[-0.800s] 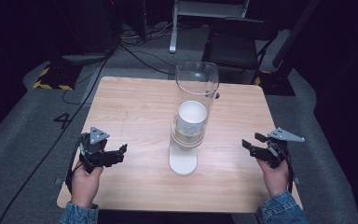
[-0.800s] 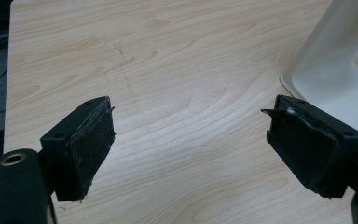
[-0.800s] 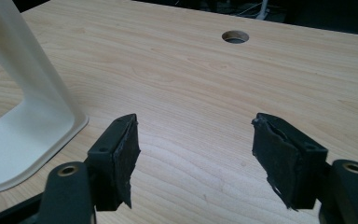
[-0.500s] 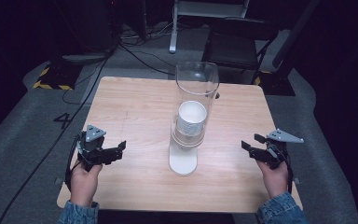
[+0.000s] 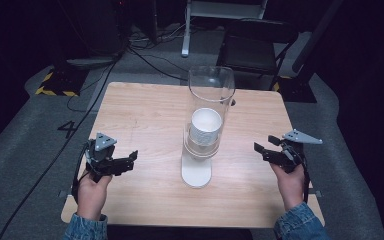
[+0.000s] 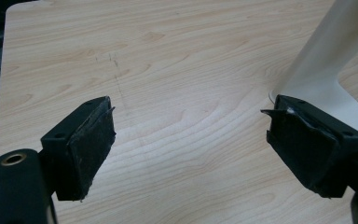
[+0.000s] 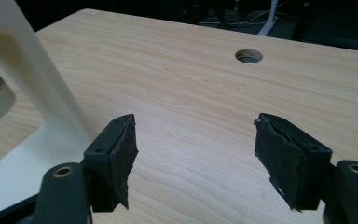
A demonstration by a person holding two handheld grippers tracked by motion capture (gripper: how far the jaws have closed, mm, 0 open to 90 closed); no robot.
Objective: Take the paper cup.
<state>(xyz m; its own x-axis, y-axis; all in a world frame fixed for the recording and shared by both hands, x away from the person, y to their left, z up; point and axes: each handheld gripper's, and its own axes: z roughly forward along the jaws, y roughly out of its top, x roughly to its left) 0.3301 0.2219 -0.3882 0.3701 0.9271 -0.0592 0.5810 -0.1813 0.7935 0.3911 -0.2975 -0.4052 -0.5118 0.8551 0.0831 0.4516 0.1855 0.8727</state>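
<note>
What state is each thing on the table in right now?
Cup dispenser: upright mid-table on its white base, untouched.
Cups: stacked inside the clear tube.
Left gripper: open, empty, apart from the dispenser.
Right gripper: open, empty, apart from the dispenser.
Table: bare wood around the dispenser.

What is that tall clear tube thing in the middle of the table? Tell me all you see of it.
The cup dispenser stands upright mid-table: a clear, open-topped plastic-looking tube on a white stand with a flat rounded foot. A stack of white cups sits inside its lower half. Nothing else touches it.
</note>
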